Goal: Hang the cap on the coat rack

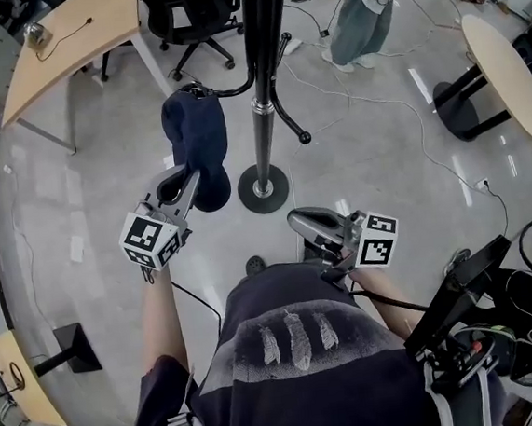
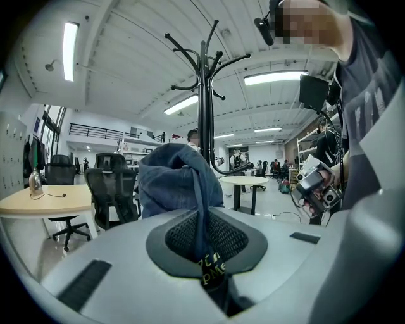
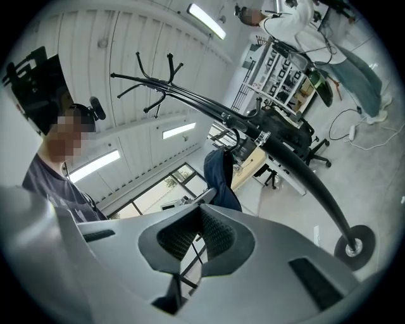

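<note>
- The left gripper (image 1: 191,179) is clamped on a thin strip of fabric at the lower edge of the cap (image 1: 195,135); its own view shows the dark blue cloth pinched between the jaws (image 2: 205,239).
- The cap (image 2: 174,180) hangs just beside the coat rack (image 1: 259,67), its top up at the tip of a low hook (image 1: 226,91). Whether it sits fully on the hook is hard to tell from above.
- The right gripper (image 1: 302,221) is held low near the person's body, well apart from the cap, jaws slightly apart and empty (image 3: 197,234).
- The rack's round base (image 1: 264,191) stands on the glossy floor (image 1: 108,223).
</note>
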`<move>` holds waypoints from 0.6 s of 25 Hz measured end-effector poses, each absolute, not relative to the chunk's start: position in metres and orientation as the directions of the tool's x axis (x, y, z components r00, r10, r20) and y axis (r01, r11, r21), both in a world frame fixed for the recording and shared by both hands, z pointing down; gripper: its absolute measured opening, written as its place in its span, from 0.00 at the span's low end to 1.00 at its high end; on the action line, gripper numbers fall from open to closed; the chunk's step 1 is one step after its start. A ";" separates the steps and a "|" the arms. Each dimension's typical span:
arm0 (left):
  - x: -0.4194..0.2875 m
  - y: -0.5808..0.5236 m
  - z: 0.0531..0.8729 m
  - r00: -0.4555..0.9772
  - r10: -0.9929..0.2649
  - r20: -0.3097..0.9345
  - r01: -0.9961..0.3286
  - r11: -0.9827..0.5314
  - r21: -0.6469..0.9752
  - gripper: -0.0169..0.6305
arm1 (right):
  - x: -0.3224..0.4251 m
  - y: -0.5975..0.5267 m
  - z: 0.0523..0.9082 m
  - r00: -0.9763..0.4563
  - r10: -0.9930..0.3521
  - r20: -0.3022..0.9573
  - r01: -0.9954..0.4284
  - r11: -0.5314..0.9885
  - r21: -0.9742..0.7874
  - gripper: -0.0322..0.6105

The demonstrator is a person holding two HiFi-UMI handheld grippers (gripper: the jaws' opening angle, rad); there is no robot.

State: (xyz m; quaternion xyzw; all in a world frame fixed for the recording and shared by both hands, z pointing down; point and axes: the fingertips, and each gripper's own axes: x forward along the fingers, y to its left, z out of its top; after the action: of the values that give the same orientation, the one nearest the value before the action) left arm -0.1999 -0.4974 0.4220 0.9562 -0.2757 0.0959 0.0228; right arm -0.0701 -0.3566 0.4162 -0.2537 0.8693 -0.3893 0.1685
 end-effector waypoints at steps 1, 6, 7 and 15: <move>-0.198 -0.497 0.423 0.832 -0.518 0.198 -0.527 -0.850 -0.008 0.09 | -0.070 -0.356 0.417 -0.814 -0.573 -0.096 -0.309 0.568 -0.763 0.06; -0.190 -0.498 0.430 0.839 -0.503 0.207 -0.515 -0.857 0.004 0.09 | -0.066 -0.355 0.420 -0.805 -0.585 -0.097 -0.314 0.560 -0.767 0.06; -0.190 -0.499 0.431 0.839 -0.502 0.208 -0.515 -0.857 0.009 0.09 | -0.066 -0.356 0.420 -0.804 -0.586 -0.096 -0.316 0.559 -0.767 0.05; -0.187 -0.501 0.438 0.845 -0.492 0.210 -0.511 -0.859 0.043 0.09 | -0.065 -0.360 0.420 -0.806 -0.585 -0.093 -0.317 0.560 -0.766 0.06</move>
State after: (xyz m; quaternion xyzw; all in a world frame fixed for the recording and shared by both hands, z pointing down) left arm -0.1869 -0.5011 0.4376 0.9592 -0.2613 0.0960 0.0487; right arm -0.0654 -0.3602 0.4203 -0.2602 0.8664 -0.3904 0.1712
